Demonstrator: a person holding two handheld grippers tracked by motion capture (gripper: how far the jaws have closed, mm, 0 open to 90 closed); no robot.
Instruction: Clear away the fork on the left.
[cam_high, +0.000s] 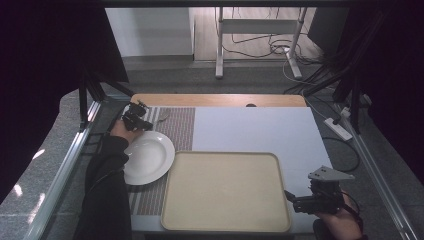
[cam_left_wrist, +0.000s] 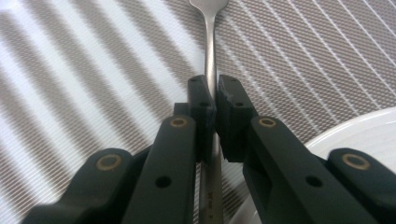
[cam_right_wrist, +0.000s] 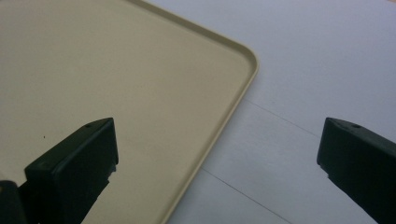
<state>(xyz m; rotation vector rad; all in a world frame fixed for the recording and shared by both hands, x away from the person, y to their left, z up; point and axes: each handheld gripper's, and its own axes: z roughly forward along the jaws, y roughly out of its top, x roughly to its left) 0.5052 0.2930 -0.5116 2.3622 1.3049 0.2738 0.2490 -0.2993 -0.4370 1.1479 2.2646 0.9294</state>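
The left gripper (cam_left_wrist: 214, 100) has its jaws clamped on a fork (cam_left_wrist: 211, 51) handle lying on the striped placemat (cam_left_wrist: 93, 70), just beyond the white plate (cam_high: 147, 157) at far left. The right gripper (cam_high: 305, 202) hangs wide apart near the empty beige tray (cam_high: 225, 192). Likely a pickup step; lifting the fork cleanly comes next.

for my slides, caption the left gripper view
Left gripper shut on a fork handle over the striped placemat, white plate beside.
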